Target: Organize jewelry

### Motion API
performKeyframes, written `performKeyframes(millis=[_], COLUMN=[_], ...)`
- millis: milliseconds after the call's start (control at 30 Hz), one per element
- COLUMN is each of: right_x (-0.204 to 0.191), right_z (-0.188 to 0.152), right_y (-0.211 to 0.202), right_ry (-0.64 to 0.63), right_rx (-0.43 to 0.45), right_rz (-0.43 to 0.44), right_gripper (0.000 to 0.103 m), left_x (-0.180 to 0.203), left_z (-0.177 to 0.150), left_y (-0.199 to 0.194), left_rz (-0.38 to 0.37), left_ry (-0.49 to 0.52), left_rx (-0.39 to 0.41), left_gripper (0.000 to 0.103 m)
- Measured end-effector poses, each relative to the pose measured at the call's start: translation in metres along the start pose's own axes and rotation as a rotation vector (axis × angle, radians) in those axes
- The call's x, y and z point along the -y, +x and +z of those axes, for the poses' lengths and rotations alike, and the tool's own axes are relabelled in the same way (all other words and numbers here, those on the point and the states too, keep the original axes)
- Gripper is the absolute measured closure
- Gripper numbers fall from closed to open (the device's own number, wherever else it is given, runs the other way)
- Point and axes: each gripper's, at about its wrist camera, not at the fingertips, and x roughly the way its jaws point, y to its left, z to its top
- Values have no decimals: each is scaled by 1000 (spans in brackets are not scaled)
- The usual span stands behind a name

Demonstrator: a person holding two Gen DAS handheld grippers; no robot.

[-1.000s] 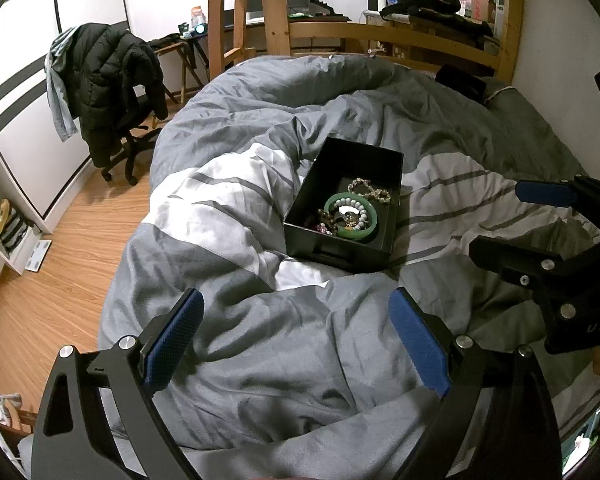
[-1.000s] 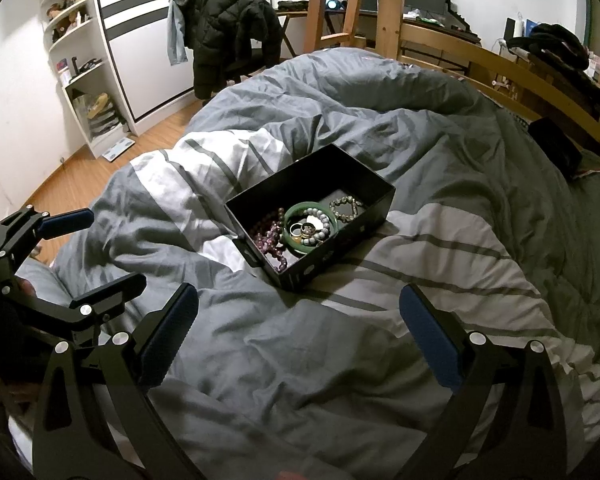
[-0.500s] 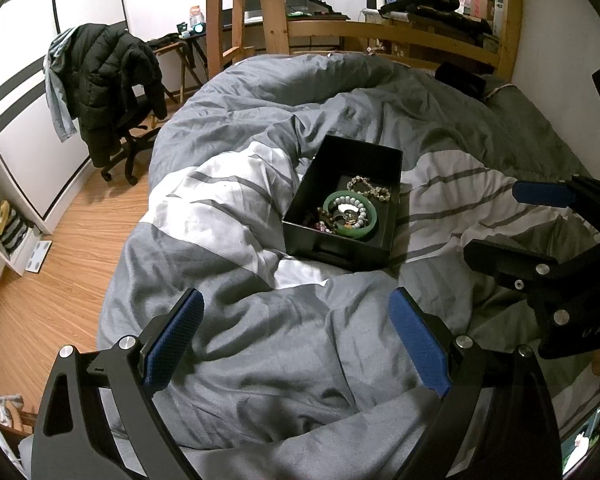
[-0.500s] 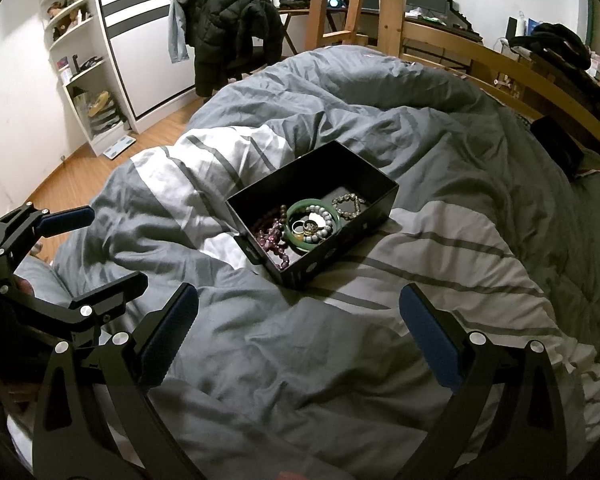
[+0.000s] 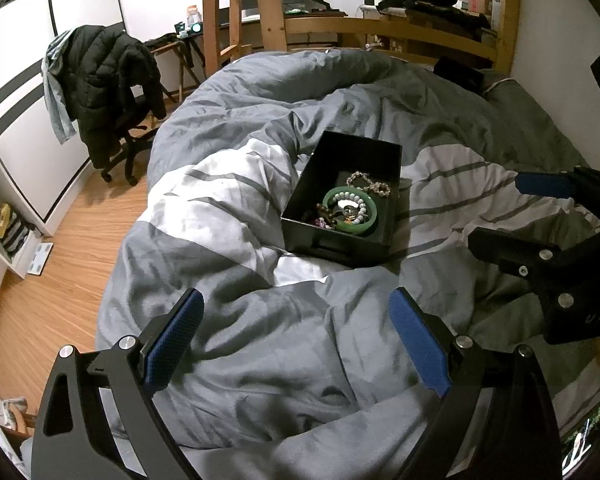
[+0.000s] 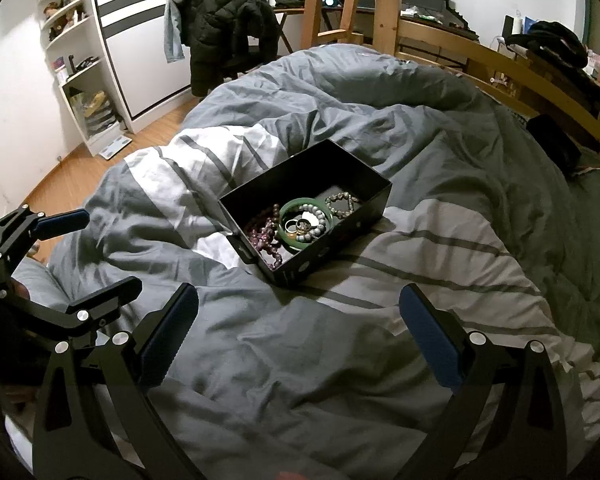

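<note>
Two black two-finger grippers with blue pads hang side by side over a rumpled grey and white striped duvet (image 5: 228,208). The left gripper (image 5: 296,340) points forward and down at the bedding, jaws spread wide, nothing between them. The right gripper (image 6: 300,332) is posed the same way, just as wide apart and just as bare; in the left wrist view it enters from the right edge, near its partner but not touching it.

One open black rectangular box (image 6: 342,188) sits on the duvet, farther out than both grippers and well apart from them, roughly ahead of each. Inside it I count one green round bangle (image 6: 288,232) near the middle, one pale grey beaded bracelet (image 6: 318,220) lying within the bangle's ring, one brownish beaded bracelet (image 6: 342,204) to the far right, and purple beaded strands (image 6: 266,240) to the near left, tangled so their number cannot be told. Small rings (image 6: 296,225) lie inside the bangle, at least two.

One black puffer jacket (image 5: 108,76) drapes a wheeled chair at the far left, beside one wooden ladder (image 5: 220,12).
</note>
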Motion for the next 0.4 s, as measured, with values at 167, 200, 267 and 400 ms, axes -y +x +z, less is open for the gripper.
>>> performKeyframes(millis=[167,200,267,400], right_x=[0,1,1,1], right_z=[0,0,0,0], right_y=[0,0,0,0], right_ry=[0,0,1,0], right_rx=[1,0,1,1], right_rz=[-1,-1,-2,-3], right_gripper=[4,4,4,4], left_x=[0,0,-1,-1], left_z=[-1,0,1,1], left_y=[0,1,1,0], left_rz=[-3,-2,-4,-4], left_ry=[5,7,11,11], left_rx=[-7,-9,-11,-12], left_gripper=[11,11,11,11])
